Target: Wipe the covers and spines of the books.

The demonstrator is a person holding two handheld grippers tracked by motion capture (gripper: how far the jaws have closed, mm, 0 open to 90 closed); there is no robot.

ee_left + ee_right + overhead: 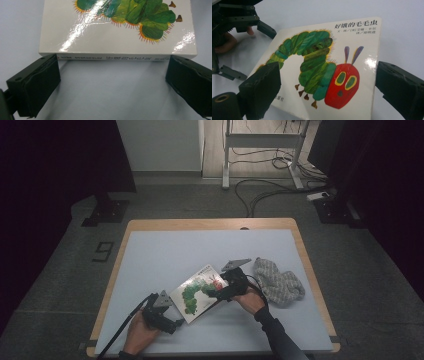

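A picture book (197, 292) with a green caterpillar and red head on its white cover lies on the white table top (150, 255). My left gripper (175, 322) sits low at the book's near left corner. In the left gripper view it (112, 75) is open, its jaws level with the two ends of the book's spine (112, 58) and just short of it. My right gripper (216, 295) hovers over the book's right end. In the right gripper view it (327, 87) is open, jaws standing either side of the caterpillar's head on the cover (324, 67), pressing on nothing.
A grey knitted cloth (277, 280) lies bunched just right of the right hand. The left gripper (242, 22) and its hand also appear beyond the book in the right gripper view. Cables (260, 195) and a desk frame (262, 140) stand on the floor past the table's far edge.
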